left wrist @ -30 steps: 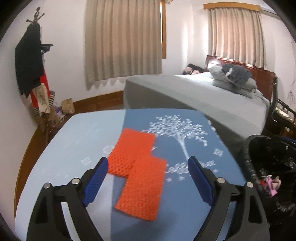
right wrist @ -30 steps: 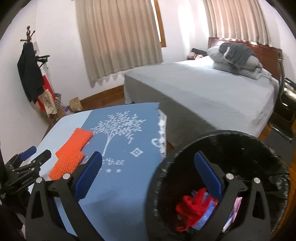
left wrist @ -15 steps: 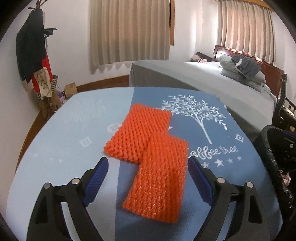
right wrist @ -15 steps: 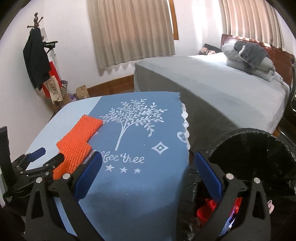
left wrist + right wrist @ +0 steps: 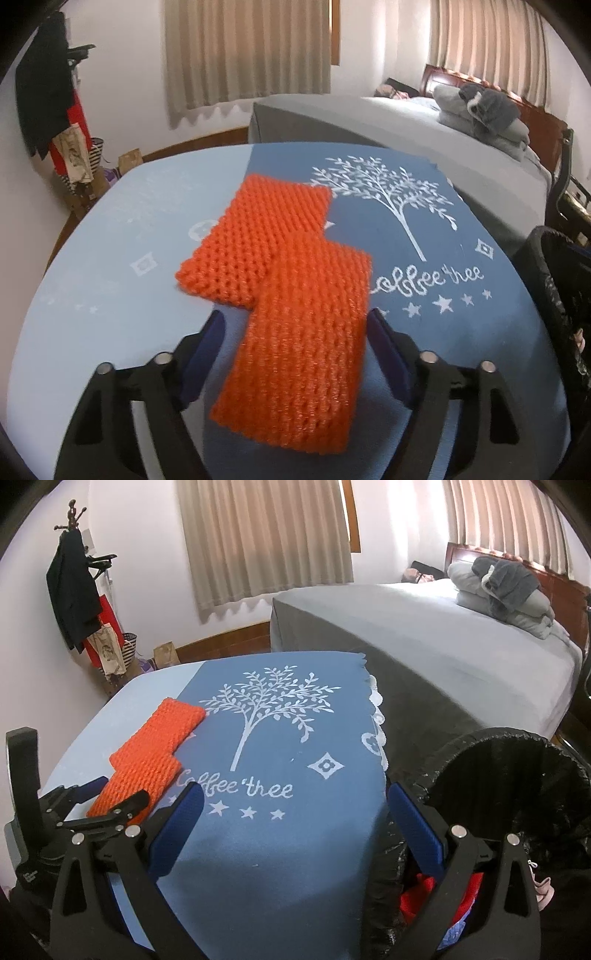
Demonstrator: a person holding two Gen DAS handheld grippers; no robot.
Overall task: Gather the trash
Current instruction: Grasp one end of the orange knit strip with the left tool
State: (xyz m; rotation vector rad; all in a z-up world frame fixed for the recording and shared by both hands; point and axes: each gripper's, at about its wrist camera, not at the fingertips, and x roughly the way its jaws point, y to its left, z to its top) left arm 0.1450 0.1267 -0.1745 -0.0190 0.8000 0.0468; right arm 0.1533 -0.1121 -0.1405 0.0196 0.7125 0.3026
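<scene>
While the task is judged to be at the pick-up of the orange pieces, the coming move turns on one relation, set out below.

Near net: the near orange foam net (image 5: pixel 299 350) is seen lying flat on the worktop (image 5: pixel 110 280), straddled by the left gripper (image 5: pixel 295 334), one blue finger (image 5: pixel 207 343) at each long edge.
Long axis: it is seen to run from near to far, roughly in line with the fingers, leaning slightly right at the far end; a squeeze would thus be made across the short width.
Far net: the far orange foam net (image 5: pixel 258 240) is overlapped at its near right corner by the near one and lies beyond the fingertips, to the far left.
Left fingers: they are closing with the net between them; the right pad is at the net's edge, a gap is left at the left pad, and no firm pinch is shown.
Right gripper (image 5: pixel 295 830): its fingers are spread with nothing between them, held over the worktop's near right part beside the black bin (image 5: pixel 517 775).
Nearer hand: the left is judged far nearer.
Bin: it stands off the worktop's right edge, so a carry to the right is judged to be called for.
</scene>
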